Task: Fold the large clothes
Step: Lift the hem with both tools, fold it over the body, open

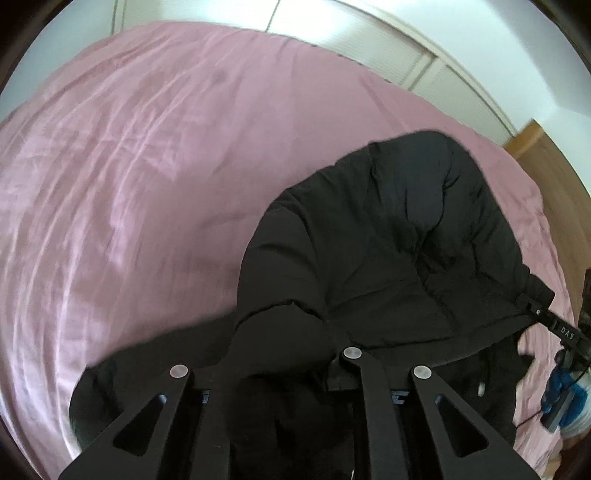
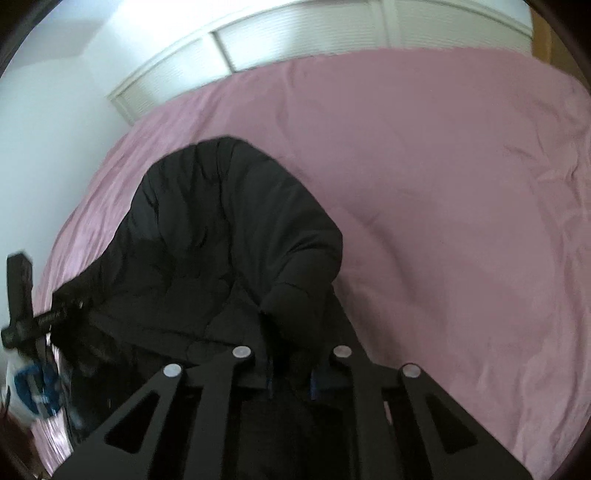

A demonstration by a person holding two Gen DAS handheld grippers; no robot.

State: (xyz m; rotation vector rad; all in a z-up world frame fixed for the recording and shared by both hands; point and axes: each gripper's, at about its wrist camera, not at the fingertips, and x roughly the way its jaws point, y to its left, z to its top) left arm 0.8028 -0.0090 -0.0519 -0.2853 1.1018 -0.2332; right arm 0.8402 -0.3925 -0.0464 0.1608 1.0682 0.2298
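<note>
Black padded jacket (image 1: 388, 240), soft, bulky, probably slippery, lies on the pink bed (image 1: 147, 166) at lower centre; left tool (image 1: 266, 373) and right tool (image 2: 291, 373) each pinch its near edge, best hold.

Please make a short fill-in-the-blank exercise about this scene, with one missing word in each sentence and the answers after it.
1. The jacket that is being folded is ___ in colour.
2. It lies on a bed sheet that is ___ in colour.
3. The left tool and the right tool are both ___ on the jacket's fabric.
4. Behind the bed stand ___ closet doors.

Answers: black; pink; shut; white
</note>
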